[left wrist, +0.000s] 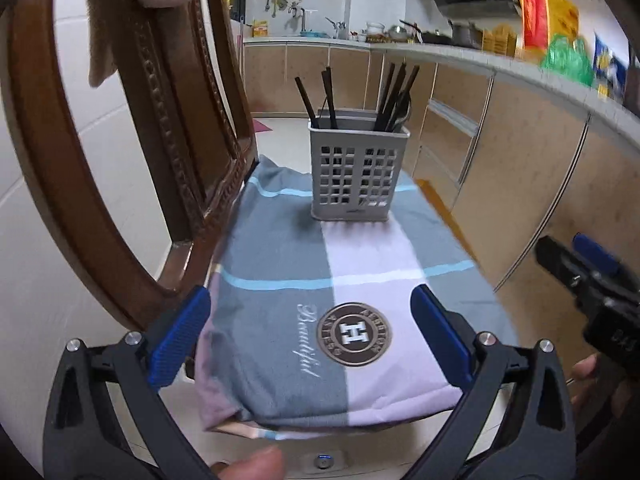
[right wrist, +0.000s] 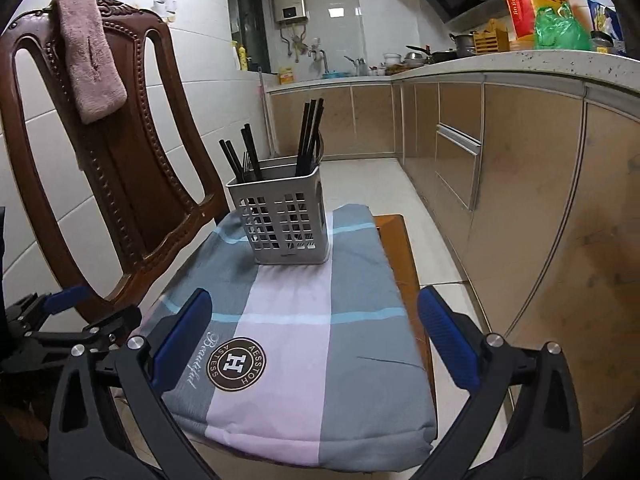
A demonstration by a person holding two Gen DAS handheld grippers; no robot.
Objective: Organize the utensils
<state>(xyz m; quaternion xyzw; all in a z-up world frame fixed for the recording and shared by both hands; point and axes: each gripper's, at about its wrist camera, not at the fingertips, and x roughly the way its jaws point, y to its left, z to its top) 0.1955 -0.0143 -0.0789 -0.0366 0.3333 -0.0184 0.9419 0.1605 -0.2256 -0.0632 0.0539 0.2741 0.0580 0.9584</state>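
Note:
A grey perforated utensil holder point(left wrist: 359, 172) stands on a checked cushion point(left wrist: 280, 264) on a wooden chair seat. It also shows in the right wrist view point(right wrist: 285, 218). Dark chopsticks point(left wrist: 394, 96) and other dark utensils point(left wrist: 316, 98) stand upright in its compartments; they also show in the right wrist view point(right wrist: 310, 136). My left gripper point(left wrist: 310, 338) is open and empty, low over the cushion's near edge. My right gripper point(right wrist: 312, 340) is open and empty, also near the cushion's front. Each gripper shows at the edge of the other's view, the right gripper point(left wrist: 576, 268) and the left gripper point(right wrist: 52, 320).
The carved wooden chair back point(right wrist: 120, 152) rises left of the holder, with a pink towel point(right wrist: 90, 52) draped over it. Kitchen cabinets point(right wrist: 500, 168) and a cluttered counter point(right wrist: 520, 60) run along the right. Tiled floor point(right wrist: 360, 184) lies beyond the chair.

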